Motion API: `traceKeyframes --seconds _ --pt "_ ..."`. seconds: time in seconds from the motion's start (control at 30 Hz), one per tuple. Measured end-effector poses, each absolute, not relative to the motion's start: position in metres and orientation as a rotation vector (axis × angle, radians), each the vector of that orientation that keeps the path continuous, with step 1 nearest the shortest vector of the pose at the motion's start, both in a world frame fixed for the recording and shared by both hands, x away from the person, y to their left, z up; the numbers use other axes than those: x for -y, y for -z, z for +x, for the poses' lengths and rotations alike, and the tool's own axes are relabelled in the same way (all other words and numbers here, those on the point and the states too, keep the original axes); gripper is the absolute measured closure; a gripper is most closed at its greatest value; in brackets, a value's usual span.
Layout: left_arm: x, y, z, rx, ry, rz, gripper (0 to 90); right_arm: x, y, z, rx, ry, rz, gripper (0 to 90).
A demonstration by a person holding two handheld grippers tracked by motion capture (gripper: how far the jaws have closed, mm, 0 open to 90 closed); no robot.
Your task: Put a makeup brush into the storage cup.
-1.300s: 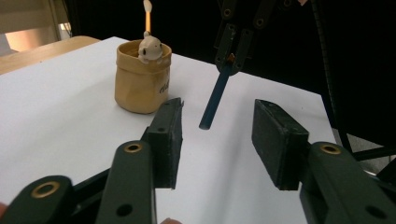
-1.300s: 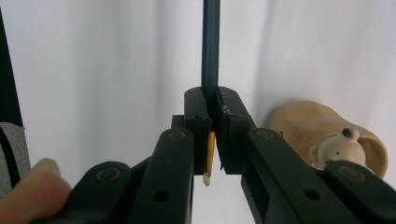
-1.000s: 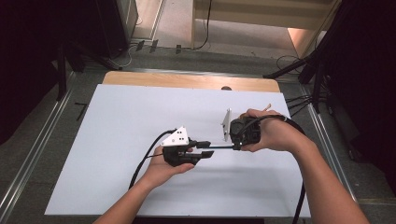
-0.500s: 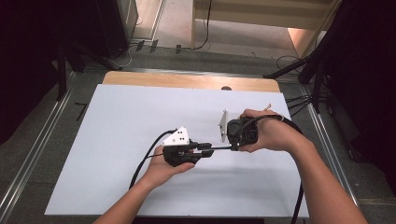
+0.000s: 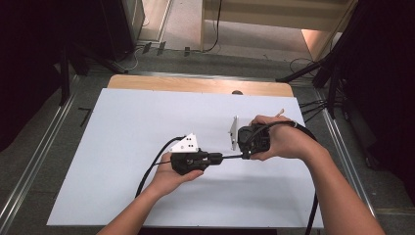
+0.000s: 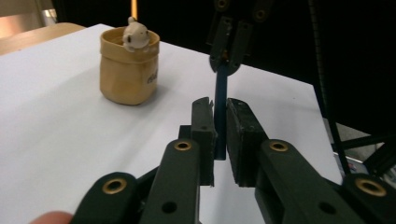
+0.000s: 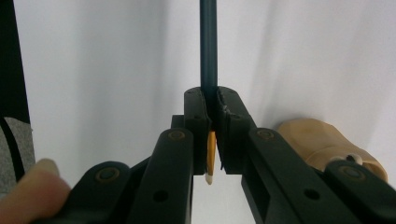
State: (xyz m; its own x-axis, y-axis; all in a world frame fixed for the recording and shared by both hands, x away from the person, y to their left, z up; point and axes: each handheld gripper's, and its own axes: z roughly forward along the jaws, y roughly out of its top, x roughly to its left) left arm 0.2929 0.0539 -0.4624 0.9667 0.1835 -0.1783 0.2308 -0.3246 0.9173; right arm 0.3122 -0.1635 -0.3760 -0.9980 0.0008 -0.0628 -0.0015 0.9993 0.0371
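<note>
Now my left claw (image 6: 219, 135) has just been closing and pinches one end of a dark blue pencil (image 6: 220, 112); my right claw (image 7: 211, 135) clamps the other end, its long axis level between them above the white surface (image 5: 122, 127). Farther off stands a tan cup (image 6: 129, 70) holding a small figure (image 6: 135, 36)

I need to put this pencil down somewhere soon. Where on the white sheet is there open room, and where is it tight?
The white sheet is bare on its whole left half and along the near edge. It is crowded mid-right, where the left gripper and right gripper both clamp the pencil. The left gripper view shows a tan cup standing beside them.
</note>
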Motion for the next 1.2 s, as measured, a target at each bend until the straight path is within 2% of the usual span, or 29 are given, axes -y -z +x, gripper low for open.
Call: traceKeyframes --seconds 0.17,0.23,0.27,0.3,0.33,0.37,0.47,0.97,1.2 --pt "-0.055 0.462 0.292 -0.274 0.065 1.919 85.9 0.164 0.380 0.311 -3.095 -0.069 -0.020 81.4" --pt "-0.056 0.461 0.292 -0.272 0.080 1.902 85.9 0.165 0.381 0.310 -3.048 -0.117 -0.022 59.1" --pt "-0.057 0.460 0.292 -0.270 0.072 1.901 85.9 0.165 0.382 0.308 -3.029 -0.131 0.013 42.2" --pt "-0.057 0.460 0.292 -0.269 0.073 1.897 85.9 0.165 0.382 0.308 -3.029 -0.131 0.013 42.2" --pt "-0.057 0.460 0.292 -0.269 0.072 1.898 85.9 0.165 0.382 0.308 -3.023 -0.129 0.024 31.8" --pt "-0.058 0.460 0.292 -0.266 0.066 1.902 85.9 0.165 0.385 0.308 -3.014 -0.130 0.055 16.7" --pt "-0.059 0.461 0.293 -0.280 0.058 1.899 85.9 0.169 0.389 0.309 -3.033 -0.151 0.204 0.0" --pt "-0.068 0.462 0.295 -0.308 0.031 1.871 85.9 0.197 0.387 0.308 -2.940 -0.390 0.370 0.0" --pt "-0.072 0.463 0.295 -0.314 0.022 1.857 85.9 0.216 0.397 0.303 -2.876 -0.553 0.570 0.0"
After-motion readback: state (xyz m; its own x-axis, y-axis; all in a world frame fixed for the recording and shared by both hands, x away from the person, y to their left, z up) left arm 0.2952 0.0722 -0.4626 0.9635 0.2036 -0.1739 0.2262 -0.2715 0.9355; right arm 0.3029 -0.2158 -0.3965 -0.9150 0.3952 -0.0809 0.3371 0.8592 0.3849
